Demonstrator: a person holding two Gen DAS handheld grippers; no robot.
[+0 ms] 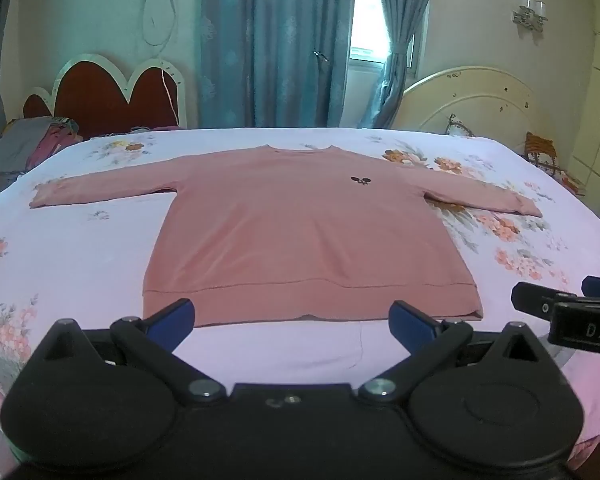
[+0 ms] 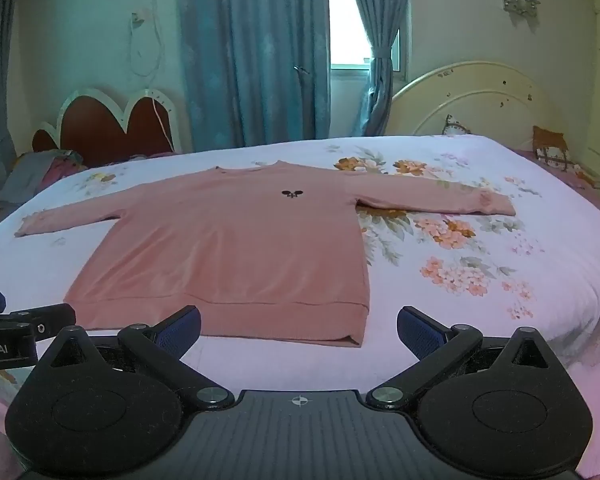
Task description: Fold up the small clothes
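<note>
A pink long-sleeved sweatshirt point(image 1: 300, 232) lies flat, front side up, on the bed, both sleeves spread out sideways, with a small dark logo on the chest. It also shows in the right wrist view point(image 2: 236, 248). My left gripper point(image 1: 292, 320) is open and empty, held just in front of the hem. My right gripper point(image 2: 298, 330) is open and empty, in front of the hem's right corner. The right gripper shows at the right edge of the left wrist view point(image 1: 572, 304); the left gripper shows at the left edge of the right wrist view point(image 2: 20, 320).
The bed has a white floral sheet point(image 1: 80, 248). A pile of clothes point(image 1: 28, 148) lies at the far left by a red headboard point(image 1: 112, 92). A cream headboard point(image 1: 472, 100) stands at the far right. Blue curtains point(image 1: 276, 40) hang behind.
</note>
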